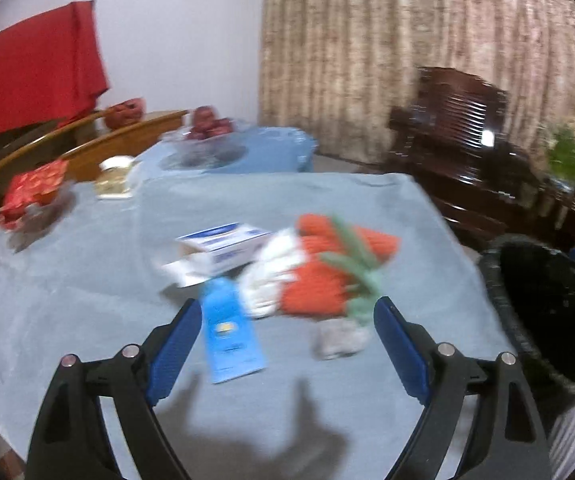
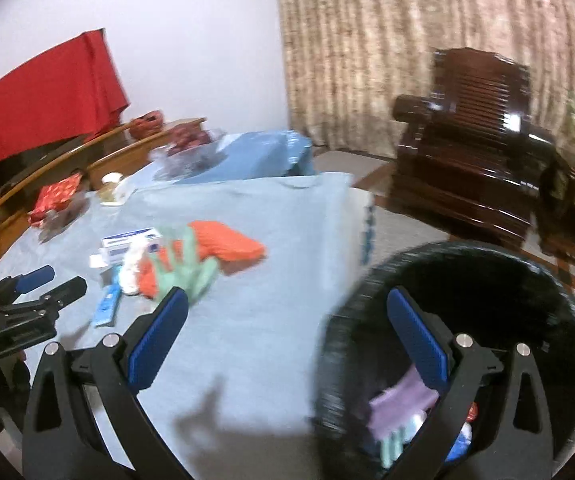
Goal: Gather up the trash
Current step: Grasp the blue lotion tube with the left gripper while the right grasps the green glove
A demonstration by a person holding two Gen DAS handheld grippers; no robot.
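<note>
On the light blue tablecloth [image 1: 87,300] lie a blue and white box [image 1: 219,248], a flat blue packet [image 1: 231,332], a white crumpled wad [image 1: 271,280], orange knitted carrots with green leaves [image 1: 327,272] and a small grey crumpled scrap [image 1: 339,338]. My left gripper [image 1: 287,312] hovers open just short of the packet and scrap, nothing between its fingers. My right gripper [image 2: 287,298] is open and empty, its right finger over the black bin [image 2: 487,272], which holds a purple piece [image 2: 403,404] and other bits. The left gripper [image 2: 59,282] shows at the left of the right wrist view.
The bin [image 1: 547,312] stands off the table's right edge. At the table's far left are a red wrapped item in a glass dish [image 1: 35,192], a jar [image 1: 113,178] and a glass bowl of red fruit [image 1: 207,128]. A dark wooden armchair [image 1: 459,136] stands behind.
</note>
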